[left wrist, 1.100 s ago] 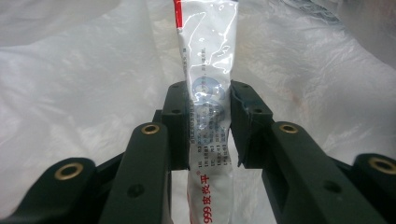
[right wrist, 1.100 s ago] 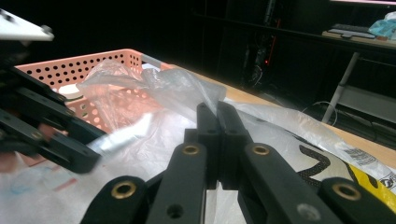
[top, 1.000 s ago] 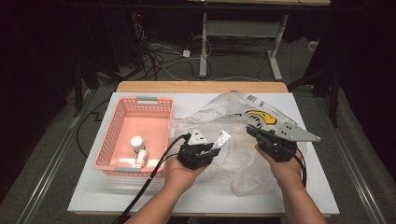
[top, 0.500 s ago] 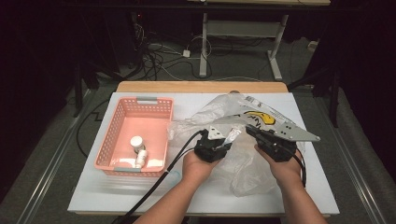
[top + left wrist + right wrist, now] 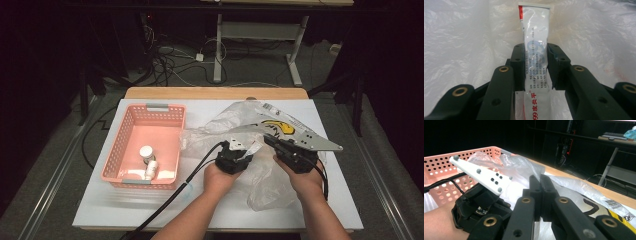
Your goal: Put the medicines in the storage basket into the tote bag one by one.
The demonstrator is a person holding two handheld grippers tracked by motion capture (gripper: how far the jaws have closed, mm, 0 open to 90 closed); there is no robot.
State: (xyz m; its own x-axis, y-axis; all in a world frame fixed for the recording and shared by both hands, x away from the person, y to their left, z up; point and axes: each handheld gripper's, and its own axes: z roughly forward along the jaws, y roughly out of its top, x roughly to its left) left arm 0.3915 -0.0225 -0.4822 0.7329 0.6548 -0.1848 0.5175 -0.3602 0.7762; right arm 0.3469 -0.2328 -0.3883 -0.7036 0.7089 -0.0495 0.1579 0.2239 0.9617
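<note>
From the high view, my left gripper sits over the crumpled clear plastic bag on the white tabletop, with the white tube poking out between its fingers. My right gripper is just beside it, at the bag's upper part near the yellow print. A pink basket stands well to the left with a small white bottle lying inside it.

In the left gripper view, my fingers clamp the tube from both sides about halfway along its body; its flat crimped end stands away from me, and pale bag film lies behind it.

In the right gripper view, my fingers are pressed together, closed. They seem to pinch a fold of the bag, though the film is too clear here for me to be sure. Farther off I see my left gripper with its white plate, and the basket behind it.
</note>
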